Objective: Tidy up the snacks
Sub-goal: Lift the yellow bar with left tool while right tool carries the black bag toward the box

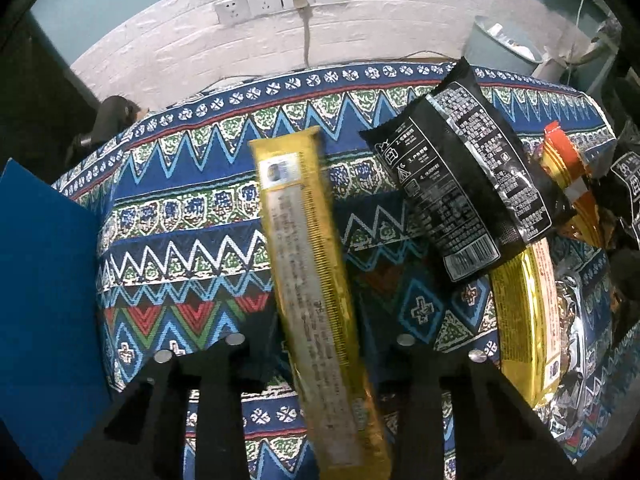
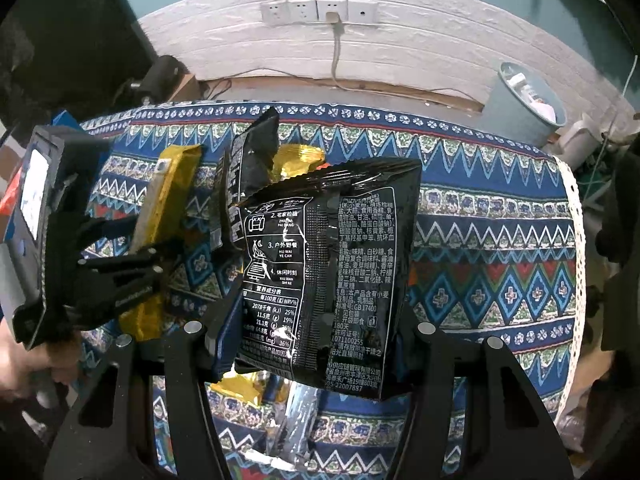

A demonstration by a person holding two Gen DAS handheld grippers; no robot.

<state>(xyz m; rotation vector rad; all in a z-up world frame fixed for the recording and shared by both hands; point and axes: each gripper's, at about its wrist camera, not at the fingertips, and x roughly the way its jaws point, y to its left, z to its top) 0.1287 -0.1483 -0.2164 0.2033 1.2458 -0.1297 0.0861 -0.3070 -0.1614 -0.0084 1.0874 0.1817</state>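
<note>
Both grippers hold a snack packet above the patterned counter.

The long gold packet (image 1: 316, 292) runs lengthwise between the left gripper (image 1: 320, 344)'s fingers, which pinch it near its lower end, its long axis pointing away toward the counter's far edge; in the right wrist view it hangs tilted over the counter's left side. The left hand points steeply down. The black packet (image 2: 324, 276) stands upright in the right gripper (image 2: 310, 328), its fingers closed on the packet's lower part, over the counter's middle and just right of the gold one (the two look close, whether touching I cannot tell). Another black packet (image 1: 464, 184) lies on a heap of gold and orange packets (image 1: 532, 320) near the counter's right edge, nearer the right hand. A blue panel (image 1: 44, 288) stands at the left edge; it may be the bin for sorting.
</note>
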